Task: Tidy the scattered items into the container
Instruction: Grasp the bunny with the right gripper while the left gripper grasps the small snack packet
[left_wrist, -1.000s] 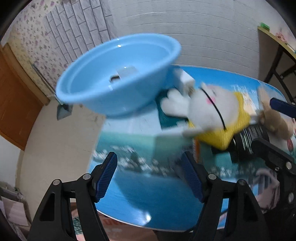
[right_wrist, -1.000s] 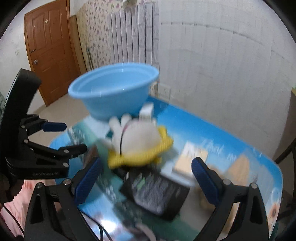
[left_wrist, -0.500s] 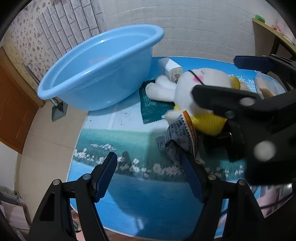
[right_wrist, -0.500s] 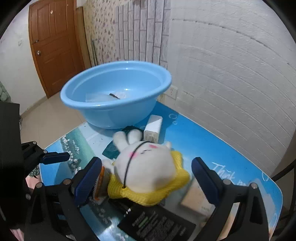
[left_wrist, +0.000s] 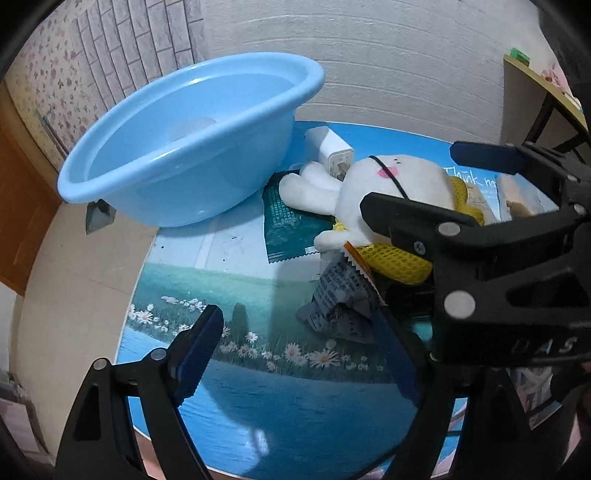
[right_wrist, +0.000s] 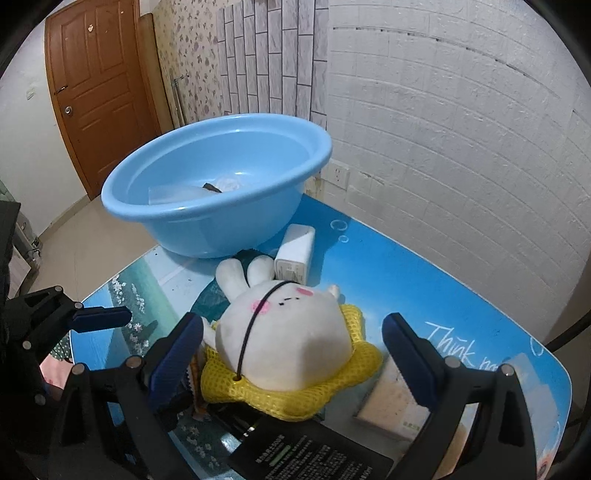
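I am holding my right hand-held gripper (right_wrist: 291, 354) spread wide around the plush rabbit (right_wrist: 288, 332), its pads either side and not touching. My left hand-held gripper (left_wrist: 295, 354) is hanging spread over bare surface (left_wrist: 258, 406), just this side of a crumpled wrapper (left_wrist: 340, 299). Beyond the rabbit, a white charger (right_wrist: 295, 254) is lying by its ears, and farther back the blue basin (right_wrist: 218, 181) is sitting, holding some small items.

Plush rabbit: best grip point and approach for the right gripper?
Grip the plush rabbit across its round white head, coming from above and behind. The open right gripper already straddles it; the head is soft and bulges above the yellow mesh.
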